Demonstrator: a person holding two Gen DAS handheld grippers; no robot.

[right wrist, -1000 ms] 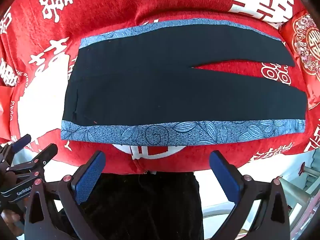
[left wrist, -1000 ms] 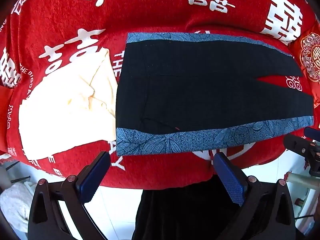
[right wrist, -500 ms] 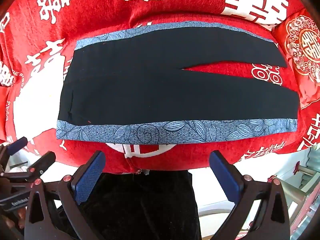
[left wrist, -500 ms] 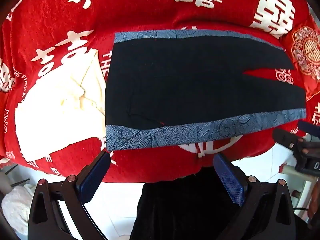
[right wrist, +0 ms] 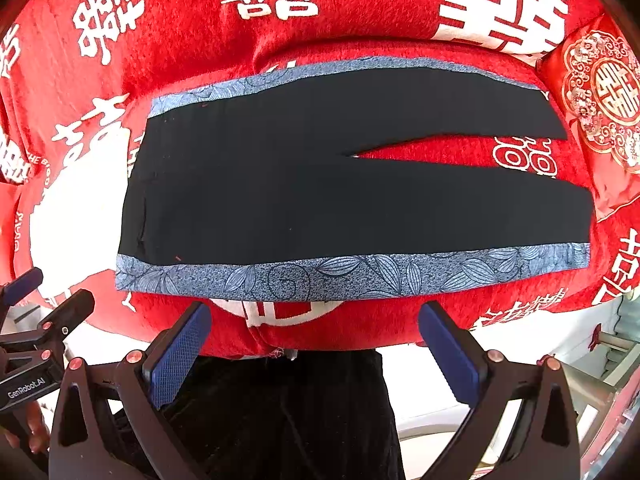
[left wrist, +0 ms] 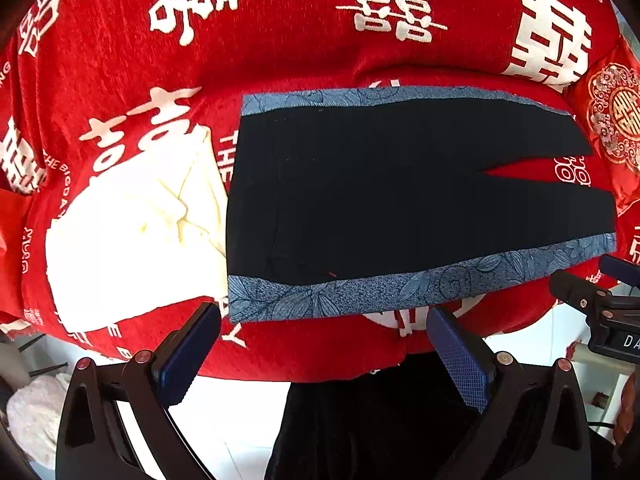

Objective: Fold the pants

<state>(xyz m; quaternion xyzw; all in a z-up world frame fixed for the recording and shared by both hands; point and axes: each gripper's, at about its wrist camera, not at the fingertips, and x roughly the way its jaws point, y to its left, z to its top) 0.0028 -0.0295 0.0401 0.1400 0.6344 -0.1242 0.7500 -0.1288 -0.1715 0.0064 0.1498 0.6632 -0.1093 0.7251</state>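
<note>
Black pants [left wrist: 400,200] [right wrist: 320,196] with blue leaf-print side bands lie flat on the red cloth, waist to the left, both legs stretched right with a narrow red gap between them. My left gripper [left wrist: 326,344] hovers open just short of the near band, close to the waist end. My right gripper [right wrist: 314,338] is open too, near the middle of the near band [right wrist: 340,276]. Neither touches the fabric. Each gripper also shows at the edge of the other's view, the right one [left wrist: 600,292] and the left one [right wrist: 44,296].
A folded cream garment [left wrist: 136,232] lies left of the waist. The red cloth [left wrist: 320,40] with white characters covers a raised surface; a red embroidered cushion [right wrist: 600,92] sits at the right. Dark clothing of a person [right wrist: 280,420] and white floor lie below the near edge.
Both grippers have drifted slightly; in the left wrist view the pants now sit a little lower and more to the right. Jaws stay open, and the pants have not moved on the cloth.
</note>
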